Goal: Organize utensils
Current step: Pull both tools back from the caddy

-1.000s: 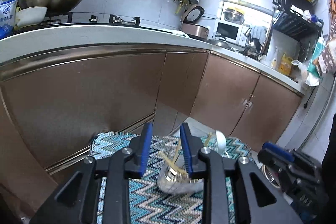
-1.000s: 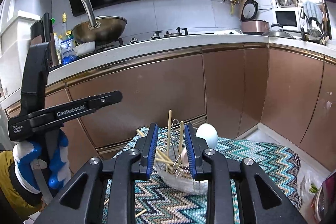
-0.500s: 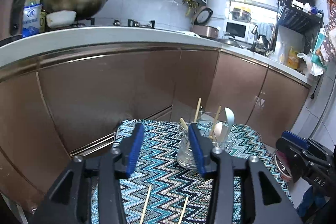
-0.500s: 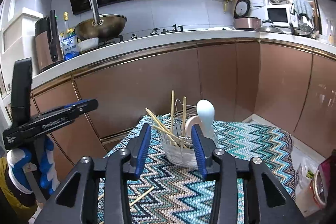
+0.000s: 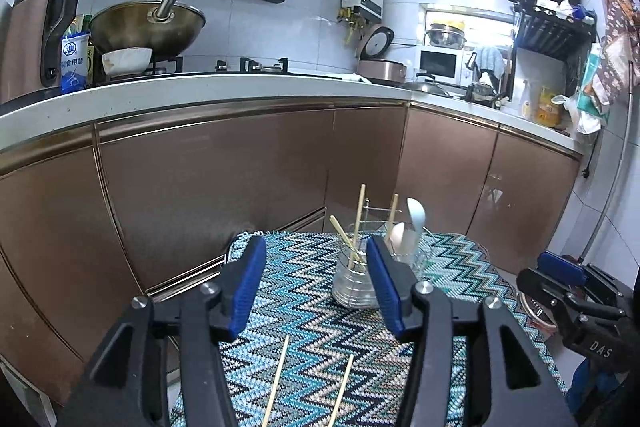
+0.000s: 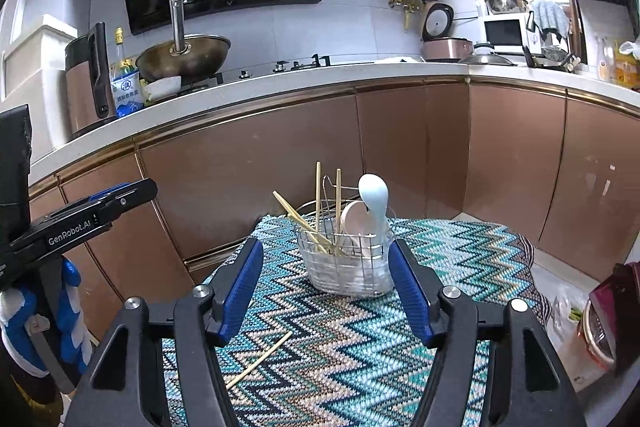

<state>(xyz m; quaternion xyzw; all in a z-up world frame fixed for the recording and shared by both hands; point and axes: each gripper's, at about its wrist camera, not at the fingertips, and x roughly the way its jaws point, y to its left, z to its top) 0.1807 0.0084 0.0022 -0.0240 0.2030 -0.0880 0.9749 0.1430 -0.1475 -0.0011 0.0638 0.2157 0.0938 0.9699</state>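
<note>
1. Utensil caddy [image 6: 347, 267]: wire basket with clear liner, on zigzag-cloth tabletop [image 6: 460, 255]; holds chopsticks and spoons [image 6: 372, 203].
2. Loose chopsticks [image 5: 276, 379]: two on the cloth near the tools. Probably light, stiff, slippery; best pinched mid-length.
3. Left tool [image 5: 316, 287]: jaws just opening, empty.
4. Right tool [image 6: 326, 287]: likewise released, empty.
5. Left view shows two loose sticks; right view only one.

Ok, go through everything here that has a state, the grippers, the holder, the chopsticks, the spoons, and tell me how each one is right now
left gripper: open, jaws just been opening, nothing between them
right gripper: open, jaws just been opening, nothing gripped
utensil holder: upright on the zigzag cloth
chopsticks in holder: standing, some leaning
spoons: standing in holder
loose chopsticks: lying flat on the cloth
</note>
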